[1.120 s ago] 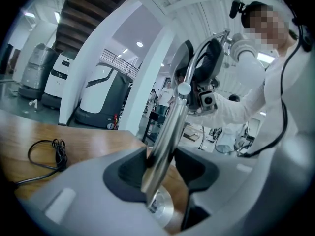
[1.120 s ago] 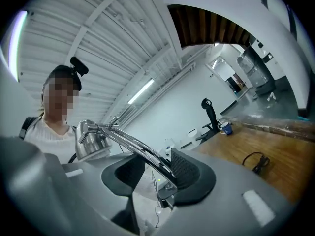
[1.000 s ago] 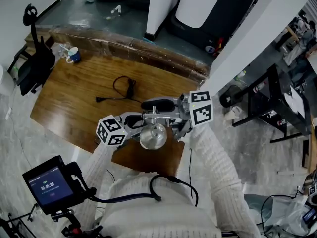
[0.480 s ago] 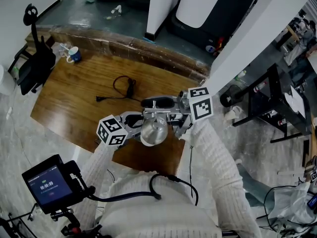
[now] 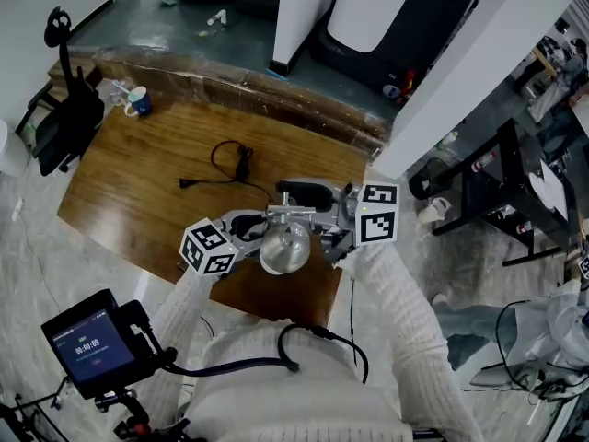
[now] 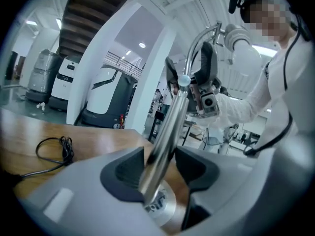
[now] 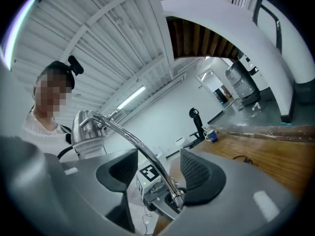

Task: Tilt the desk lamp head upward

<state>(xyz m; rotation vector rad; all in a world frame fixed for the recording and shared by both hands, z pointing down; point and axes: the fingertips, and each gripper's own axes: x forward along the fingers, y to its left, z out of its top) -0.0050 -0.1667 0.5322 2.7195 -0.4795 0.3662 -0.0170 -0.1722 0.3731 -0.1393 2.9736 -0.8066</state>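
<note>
A chrome desk lamp stands near the front edge of the wooden desk (image 5: 138,182), its round head (image 5: 283,250) between my two grippers. My left gripper (image 5: 248,230) is low at the lamp's upright pole (image 6: 165,136), just above the round base (image 6: 160,208). Its jaws have just been opening. The pole runs between them, close by the left pad (image 6: 125,173) with a gap to the other. My right gripper (image 5: 317,205) faces it from the right. Its jaws have just been opening too, and the lamp's curved arm (image 7: 142,151) passes between them untouched. The head (image 7: 86,127) hangs at the upper left.
A black cable (image 5: 235,166) lies coiled mid-desk, and a blue and white cup (image 5: 136,102) stands at the far left corner. A black chair (image 5: 64,109) is left of the desk. White machines (image 5: 304,7) stand behind. A timer device (image 5: 92,343) hangs at the lower left.
The right gripper's marker cube has shifted slightly right and down and turned a little. The lamp head and the left gripper stay where they were.
</note>
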